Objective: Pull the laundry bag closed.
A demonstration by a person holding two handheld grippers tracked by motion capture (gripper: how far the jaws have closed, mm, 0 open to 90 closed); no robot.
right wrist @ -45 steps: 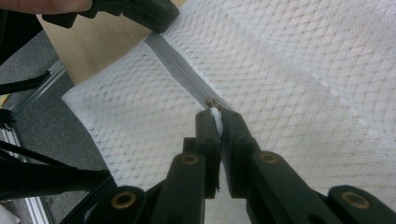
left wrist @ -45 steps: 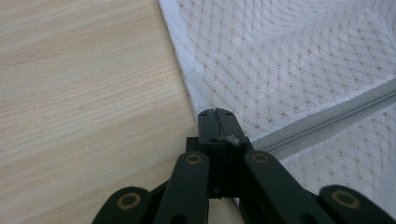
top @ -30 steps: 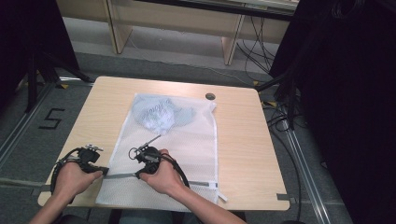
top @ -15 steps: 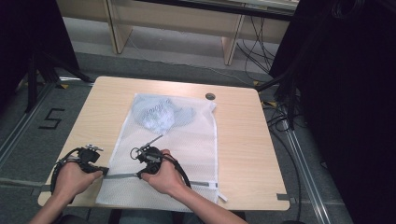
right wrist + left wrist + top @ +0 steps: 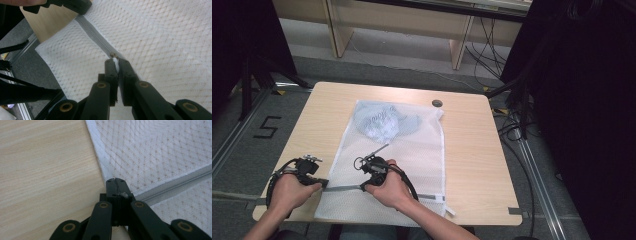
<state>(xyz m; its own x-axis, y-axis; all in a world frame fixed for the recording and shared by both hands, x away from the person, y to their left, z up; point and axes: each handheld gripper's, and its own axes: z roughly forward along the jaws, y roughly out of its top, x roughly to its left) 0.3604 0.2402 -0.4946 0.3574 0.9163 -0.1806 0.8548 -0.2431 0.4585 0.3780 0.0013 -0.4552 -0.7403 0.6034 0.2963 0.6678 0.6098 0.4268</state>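
Observation:
A white mesh laundry bag (image 5: pixel 422 150) lies flat on the wooden table (image 5: pixel 472 150), with a blue-grey garment (image 5: pixel 382 122) inside its far end. A grey zipper (image 5: pixel 344 188) runs across the bag near the front edge. My left gripper (image 5: pixel 325 184) is shut on the bag's left edge (image 5: pixel 100 162), right where the zipper (image 5: pixel 172 187) ends. My right gripper (image 5: pixel 361 187) points left along the zipper (image 5: pixel 92 32), shut on the small white pull tab (image 5: pixel 115 62) just behind the slider (image 5: pixel 112 54).
A dark round cap (image 5: pixel 437 103) sits in the tabletop beyond the bag. The bag's front end hangs a little over the table's near edge (image 5: pixel 50 22). Bare wood lies to the bag's right. Cables and black stands crowd the floor around the table.

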